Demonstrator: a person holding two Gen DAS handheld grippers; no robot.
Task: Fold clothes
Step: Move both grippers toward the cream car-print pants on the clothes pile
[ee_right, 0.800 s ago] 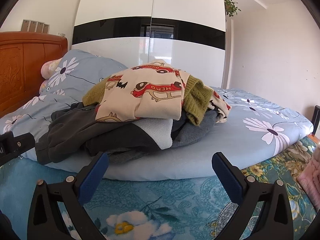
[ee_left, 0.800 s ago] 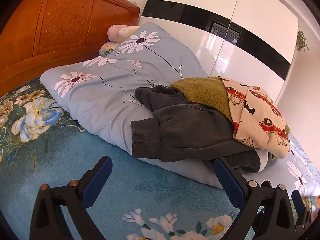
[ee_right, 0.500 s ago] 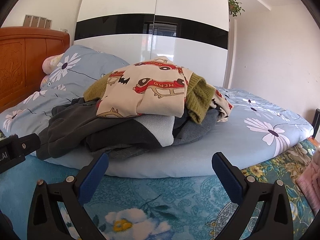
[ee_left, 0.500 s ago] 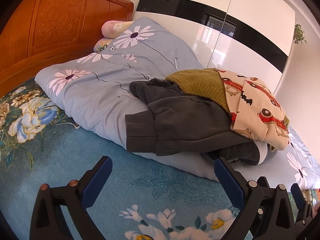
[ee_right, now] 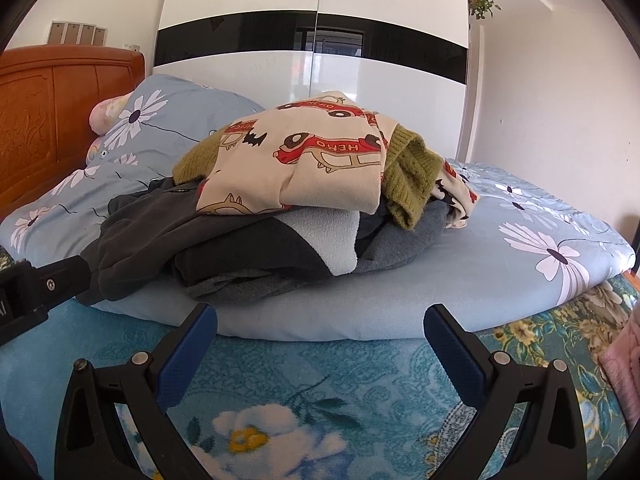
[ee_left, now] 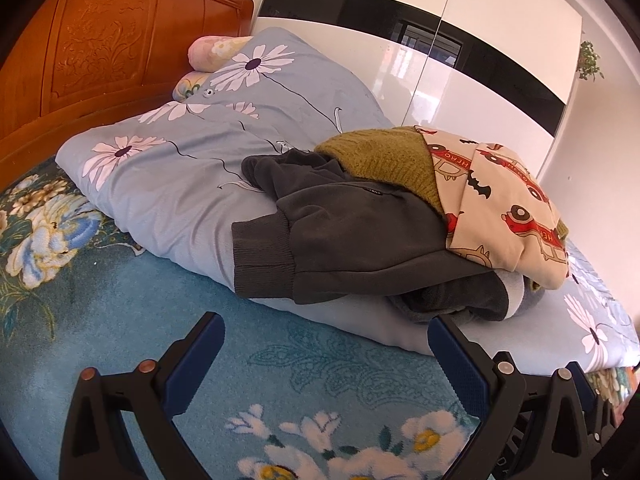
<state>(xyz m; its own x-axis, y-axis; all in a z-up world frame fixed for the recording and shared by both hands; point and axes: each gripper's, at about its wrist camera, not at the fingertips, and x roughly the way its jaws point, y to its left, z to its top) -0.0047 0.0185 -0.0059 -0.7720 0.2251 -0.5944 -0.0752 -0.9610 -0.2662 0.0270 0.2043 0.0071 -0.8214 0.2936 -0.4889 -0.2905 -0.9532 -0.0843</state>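
the pile of clothes [ee_right: 288, 208] is sitting on the folded blue daisy-print quilt [ee_right: 520, 248], a cream fire-truck-print top [ee_right: 312, 160] lying over an olive knit sweater [ee_left: 384, 160] and a dark grey sweatshirt [ee_left: 340, 240]. i'm holding my left claw [ee_left: 324, 344] and right claw [ee_right: 320, 332] spread wide over the teal floral bedspread [ee_left: 120, 320], gripping nothing (both just short of the pile). a carved wooden headboard [ee_left: 100, 40] is standing behind.
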